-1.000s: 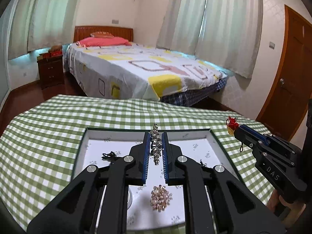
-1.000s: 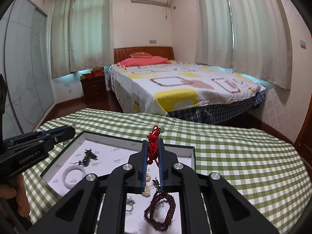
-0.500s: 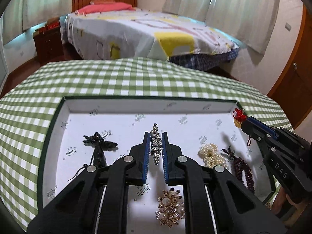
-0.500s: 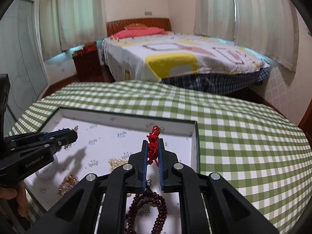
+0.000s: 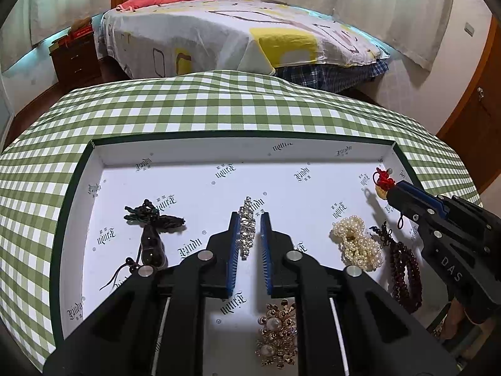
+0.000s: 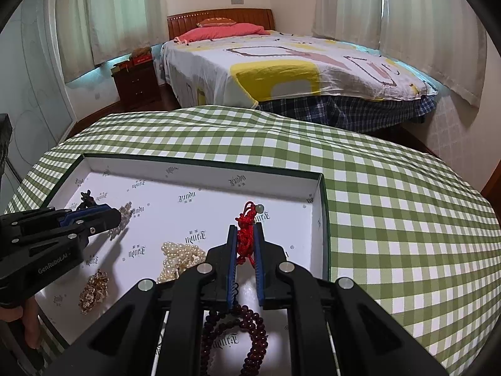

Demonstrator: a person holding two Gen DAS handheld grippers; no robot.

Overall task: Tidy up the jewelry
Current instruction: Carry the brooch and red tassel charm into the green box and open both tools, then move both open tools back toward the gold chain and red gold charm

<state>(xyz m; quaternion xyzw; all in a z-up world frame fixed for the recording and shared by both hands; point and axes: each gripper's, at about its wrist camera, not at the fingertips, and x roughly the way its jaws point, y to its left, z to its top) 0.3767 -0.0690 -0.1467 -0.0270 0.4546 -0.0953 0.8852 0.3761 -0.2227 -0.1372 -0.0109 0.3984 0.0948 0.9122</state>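
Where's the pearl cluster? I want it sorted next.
Left wrist view: the pearl cluster lies on the tray floor at right, beside the dark red bead bracelet.

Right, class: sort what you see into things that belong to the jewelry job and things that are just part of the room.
Belongs to the job:
left gripper holding rhinestone strip
right gripper holding red knot charm
white tray
pearl bow
gold brooch
dark bead bracelet
black pendant

Just lying about:
bed
nightstand
checked tablecloth

One tray (image 5: 94, 169), six jewelry pieces (image 5: 357, 244).
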